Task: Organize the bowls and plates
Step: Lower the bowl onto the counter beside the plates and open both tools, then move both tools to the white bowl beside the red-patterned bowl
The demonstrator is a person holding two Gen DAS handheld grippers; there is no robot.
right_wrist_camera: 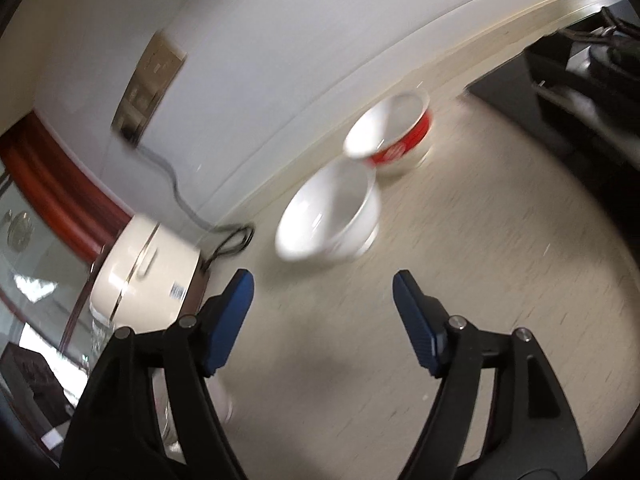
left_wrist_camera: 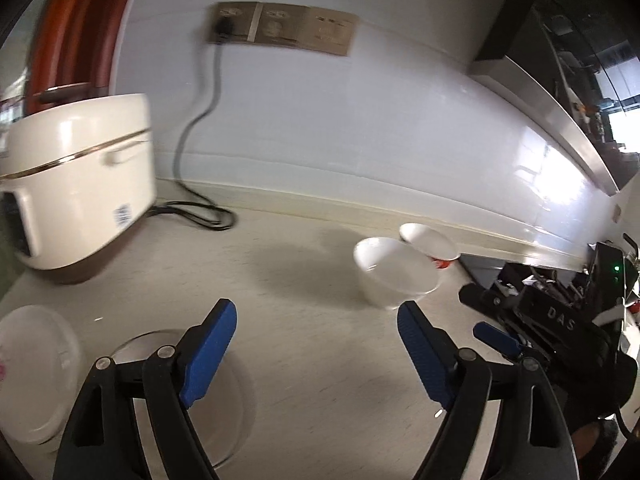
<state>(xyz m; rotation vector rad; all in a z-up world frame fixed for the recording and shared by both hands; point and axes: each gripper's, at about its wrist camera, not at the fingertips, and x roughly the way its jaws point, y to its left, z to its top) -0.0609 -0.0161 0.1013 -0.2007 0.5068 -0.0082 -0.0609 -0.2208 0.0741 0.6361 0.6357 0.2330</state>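
Observation:
Two bowls stand side by side on the pale counter near the wall: a plain white bowl (left_wrist_camera: 394,274) (right_wrist_camera: 330,216) and, behind it, a white bowl with a red band (left_wrist_camera: 430,244) (right_wrist_camera: 394,134). My left gripper (left_wrist_camera: 316,322) is open over the counter, short of the white bowl, nothing between its blue pads. Under its left finger lies a clear glass plate (left_wrist_camera: 236,412), with a white plate (left_wrist_camera: 38,372) at the far left. My right gripper (right_wrist_camera: 323,290) is also open and empty, a little short of the white bowl; it shows at the right edge of the left wrist view (left_wrist_camera: 496,338).
A cream rice cooker (left_wrist_camera: 76,184) (right_wrist_camera: 146,272) stands at the left, its dark cord (left_wrist_camera: 196,216) running up to a wall socket (left_wrist_camera: 280,28). A dark hob edge (right_wrist_camera: 532,92) lies to the right of the bowls. The white wall runs close behind everything.

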